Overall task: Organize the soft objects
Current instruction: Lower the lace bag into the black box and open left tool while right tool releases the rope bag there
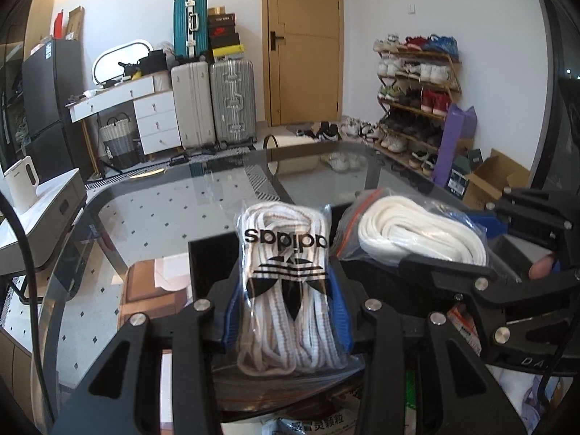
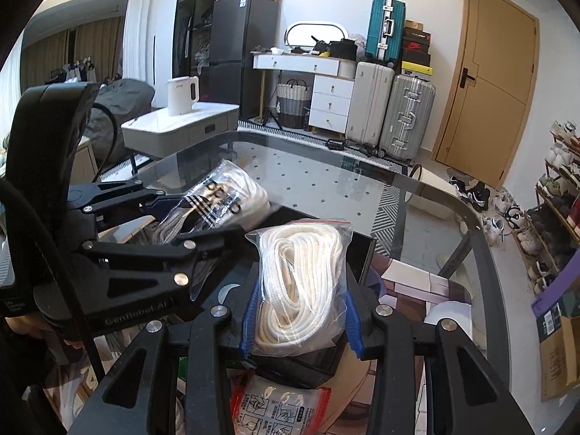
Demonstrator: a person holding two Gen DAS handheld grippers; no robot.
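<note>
While both point downward over the glass table (image 1: pixel 145 217), left tongs (image 1: pixel 286 311) clamp the striped laces bag (image 1: pixel 286 290), right tongs (image 2: pixel 301 311) the white laces bag (image 2: pixel 301 275).

We saw a clear bag (image 1: pixel 286 290) of white laces flecked with brown-grey, printed with a black logo and black stripes. A second clear bag (image 2: pixel 302 282), sealed with a red strip, held plain cream-white cord. Both grippers, left (image 1: pixel 288 311) and right (image 2: pixel 301 320), were black with blue pads (image 2: pixel 353 330) and silver screws. The table (image 2: pixel 417 195) was smoky glass, and through it showed a white floor (image 1: pixel 170 206) dotted with small black diamonds. The door (image 1: pixel 304 43) was tan wood, the upper suitcase (image 1: pixel 190 23) teal with white trim, the lower cases (image 2: pixel 406 112) cream and silver, the drawers (image 2: pixel 331 99) white, and the kettle (image 2: pixel 183 94) white.
</note>
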